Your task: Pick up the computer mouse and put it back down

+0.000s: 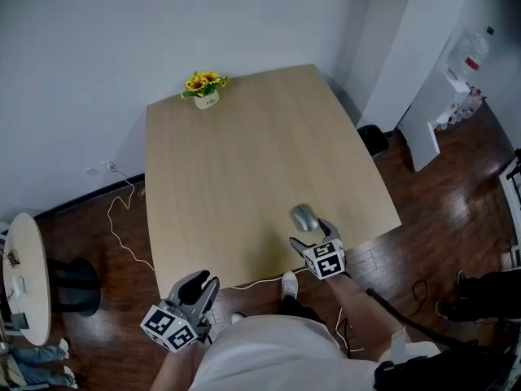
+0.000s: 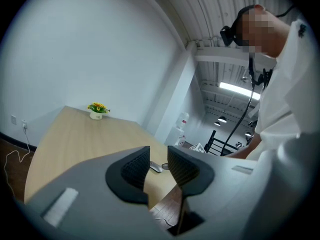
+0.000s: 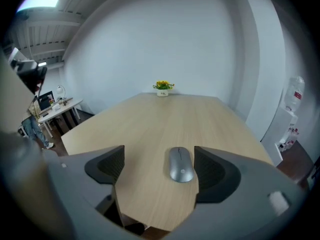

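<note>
Grey mouse [image 1: 304, 216] is lying flat on the wooden table [image 1: 236, 161] near its front edge, just ahead of the right gripper [image 1: 314, 235], whose fingers are standing wide apart, released from it. The left gripper [image 1: 201, 282] is hovering off the table's edge, fingers a narrow gap apart, holding nothing. Flowers [image 1: 205, 86] are sitting at the far edge.

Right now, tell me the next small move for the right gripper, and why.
Probably draw the right gripper straight back from the mouse, fingers wide. The mouse lies flat on the table, gripped by neither finger though close beside one, so it looks set down; a sideways move could nudge it.
</note>
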Motion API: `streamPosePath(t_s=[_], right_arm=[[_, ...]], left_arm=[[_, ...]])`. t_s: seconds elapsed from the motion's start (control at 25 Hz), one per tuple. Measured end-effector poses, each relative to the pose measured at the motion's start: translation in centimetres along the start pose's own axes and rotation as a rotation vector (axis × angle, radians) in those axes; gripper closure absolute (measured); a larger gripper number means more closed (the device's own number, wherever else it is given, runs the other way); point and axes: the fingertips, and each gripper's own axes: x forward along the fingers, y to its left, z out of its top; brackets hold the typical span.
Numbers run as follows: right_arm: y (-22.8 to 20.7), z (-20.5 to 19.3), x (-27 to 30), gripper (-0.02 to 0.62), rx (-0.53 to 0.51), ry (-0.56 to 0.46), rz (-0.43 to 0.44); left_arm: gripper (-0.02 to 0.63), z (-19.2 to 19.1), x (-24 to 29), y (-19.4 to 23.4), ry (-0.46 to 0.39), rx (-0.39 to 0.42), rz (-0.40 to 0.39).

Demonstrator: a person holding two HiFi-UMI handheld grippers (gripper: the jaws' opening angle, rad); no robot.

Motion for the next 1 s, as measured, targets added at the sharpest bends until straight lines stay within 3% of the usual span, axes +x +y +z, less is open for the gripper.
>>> streamPosePath(t_s=[0.52,1.0], right_arm=[[8.4,2.0,-15.0,0.152,0.047,-0.092,0.005],[13.5,1.2,-16.9,0.152,0.040,-0.083,0.005]], left_arm=[[0.528,-1.0,-2.7,1.2,0.020,-0.008,-0.139],[0.528,-2.0,-5.2,0.7,0.030,-0.005,-0.198]])
